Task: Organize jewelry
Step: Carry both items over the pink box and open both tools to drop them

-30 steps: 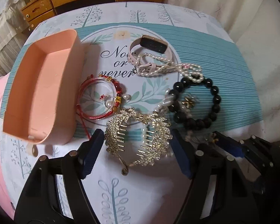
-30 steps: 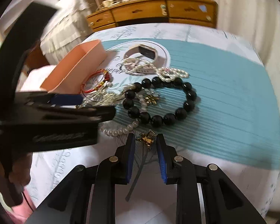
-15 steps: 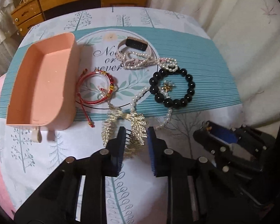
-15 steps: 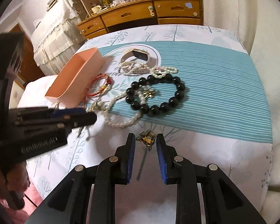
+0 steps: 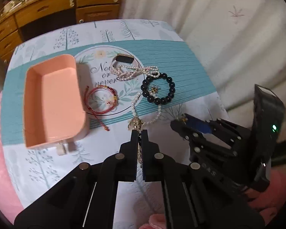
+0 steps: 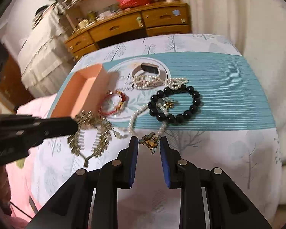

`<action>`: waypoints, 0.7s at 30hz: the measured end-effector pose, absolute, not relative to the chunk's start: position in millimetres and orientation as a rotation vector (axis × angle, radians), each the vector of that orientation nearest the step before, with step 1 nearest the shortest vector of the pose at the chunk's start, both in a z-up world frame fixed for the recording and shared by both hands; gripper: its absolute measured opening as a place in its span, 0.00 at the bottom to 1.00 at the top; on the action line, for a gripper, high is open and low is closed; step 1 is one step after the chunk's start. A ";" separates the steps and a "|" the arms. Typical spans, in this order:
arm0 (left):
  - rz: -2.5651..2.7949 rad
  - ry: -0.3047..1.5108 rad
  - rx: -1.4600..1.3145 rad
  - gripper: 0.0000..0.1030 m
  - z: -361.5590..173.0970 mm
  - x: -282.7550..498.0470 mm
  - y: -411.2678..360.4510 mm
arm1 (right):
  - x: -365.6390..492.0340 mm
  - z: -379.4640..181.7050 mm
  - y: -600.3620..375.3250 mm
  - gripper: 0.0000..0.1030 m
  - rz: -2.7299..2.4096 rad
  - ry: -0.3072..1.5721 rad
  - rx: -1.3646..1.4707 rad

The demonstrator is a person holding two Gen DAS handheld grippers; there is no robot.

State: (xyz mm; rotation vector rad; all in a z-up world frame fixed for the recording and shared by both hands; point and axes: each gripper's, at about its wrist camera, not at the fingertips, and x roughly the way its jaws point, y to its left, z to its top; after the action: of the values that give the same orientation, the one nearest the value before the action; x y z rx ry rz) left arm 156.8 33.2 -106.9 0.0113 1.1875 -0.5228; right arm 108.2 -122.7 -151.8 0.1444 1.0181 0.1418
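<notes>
Tree-printed cloth is covering the surface (image 5: 112, 32); left claw (image 5: 139, 133) is pinching the gold hair comb (image 6: 89, 133), right claw (image 6: 149, 143) seemingly gripping a small gold clip (image 6: 150, 142), pink tray (image 5: 53, 103) sitting ahead-left.

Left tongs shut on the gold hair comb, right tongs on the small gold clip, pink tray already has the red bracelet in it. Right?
Not quite. The pink tray holds nothing; the red bracelet lies on the cloth beside it, as the left wrist view shows. The left tongs do grip the gold hair comb, the right tongs the small gold clip.
</notes>
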 end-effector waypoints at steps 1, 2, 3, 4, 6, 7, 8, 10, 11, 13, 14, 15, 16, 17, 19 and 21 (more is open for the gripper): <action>-0.534 1.188 0.019 0.01 -102.7 156.4 38.8 | 107.9 -150.4 -118.7 0.23 0.127 1.014 0.158; -0.543 1.189 0.024 0.01 -99.1 156.2 43.7 | 108.1 -149.3 -114.8 0.23 0.116 1.010 0.172; -0.553 1.189 0.032 0.01 -94.9 156.3 49.2 | 108.9 -148.2 -111.1 0.23 0.107 1.006 0.183; -0.563 1.190 0.039 0.01 -90.5 157.1 54.5 | 109.1 -146.7 -105.8 0.23 0.098 1.001 0.191; -0.582 1.189 0.056 0.01 -81.3 159.5 65.5 | 110.4 -143.8 -94.0 0.23 0.087 0.987 0.194; -0.592 1.185 0.065 0.01 -76.1 161.7 71.5 | 110.8 -142.1 -88.5 0.23 0.082 0.979 0.195; -0.602 1.179 0.073 0.01 -70.4 164.3 78.1 | 111.4 -140.1 -81.6 0.23 0.080 0.968 0.201; -0.612 1.167 0.087 0.01 -61.8 170.7 88.3 | 112.5 -136.4 -70.1 0.23 0.082 0.946 0.218; -0.615 1.160 0.094 0.01 -57.2 173.8 93.7 | 113.0 -133.9 -63.4 0.23 0.082 0.935 0.227; -0.622 1.139 0.101 0.01 -47.6 182.7 106.5 | 115.3 -128.2 -49.3 0.23 0.086 0.909 0.244; -0.623 1.129 0.104 0.01 -44.0 187.0 111.4 | 116.8 -124.4 -40.7 0.23 0.088 0.890 0.252; -0.621 1.118 0.110 0.01 -40.6 192.2 117.3 | 118.4 -121.4 -33.9 0.23 0.090 0.877 0.253; -0.615 1.110 0.117 0.01 -37.6 198.1 123.2 | 120.3 -117.4 -25.2 0.23 0.094 0.861 0.250; -0.609 1.102 0.122 0.01 -35.5 204.8 129.3 | 122.4 -113.7 -18.1 0.23 0.099 0.848 0.246; -0.597 1.090 0.123 0.01 -32.8 216.3 138.8 | 127.1 -105.8 -0.7 0.23 0.117 0.822 0.240; -0.577 1.077 0.126 0.01 -32.2 227.6 147.6 | 132.5 -99.3 15.4 0.23 0.138 0.806 0.244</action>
State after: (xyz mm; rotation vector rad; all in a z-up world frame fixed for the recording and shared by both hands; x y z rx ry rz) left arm 227.6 147.6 -32.2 0.1261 1.0774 -0.5767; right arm 132.5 15.4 -99.3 0.2441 0.8063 0.1381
